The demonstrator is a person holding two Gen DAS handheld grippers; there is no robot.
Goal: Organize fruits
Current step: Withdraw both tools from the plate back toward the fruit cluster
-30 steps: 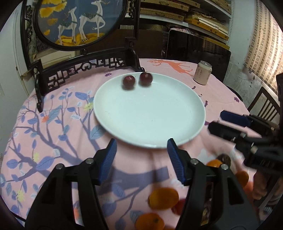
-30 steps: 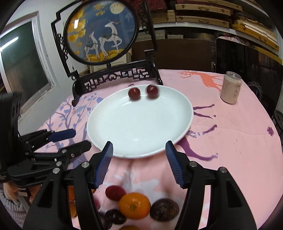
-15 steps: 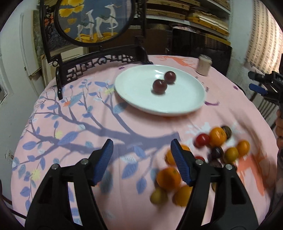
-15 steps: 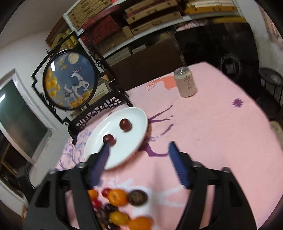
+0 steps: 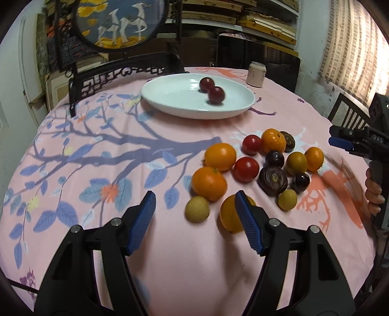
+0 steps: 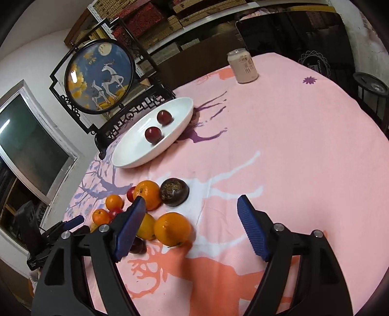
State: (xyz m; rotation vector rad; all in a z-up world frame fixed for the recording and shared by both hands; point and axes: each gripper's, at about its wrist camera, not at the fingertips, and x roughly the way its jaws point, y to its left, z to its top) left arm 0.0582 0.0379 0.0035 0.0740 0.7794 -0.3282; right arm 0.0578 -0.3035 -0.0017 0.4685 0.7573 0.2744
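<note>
Since the loose fruit (image 5: 262, 167) lies heaped on the pink cloth (image 5: 97, 170), well short of the white plate (image 5: 170, 102) where two red plums (image 5: 216, 94) already sit, hinges on which fingers stand nearest the heap. Lies ahead and to the right of the left gripper (image 5: 194, 214), with a small yellow fruit (image 5: 197, 212) almost between its blue pads and an orange (image 5: 231, 217) partly hidden behind the right-hand pad. Round, so no long axis to line up with. Sits ahead and to the left of the right gripper (image 6: 192, 214), another orange (image 6: 172, 228) just inside its left pad. Both sets of fingers spread wide, holding nothing. Probably the left nearer for the yellow fruit, the right for that orange. Beyond the plate, a can (image 5: 256, 77) and a framed deer screen (image 5: 121, 21).
</note>
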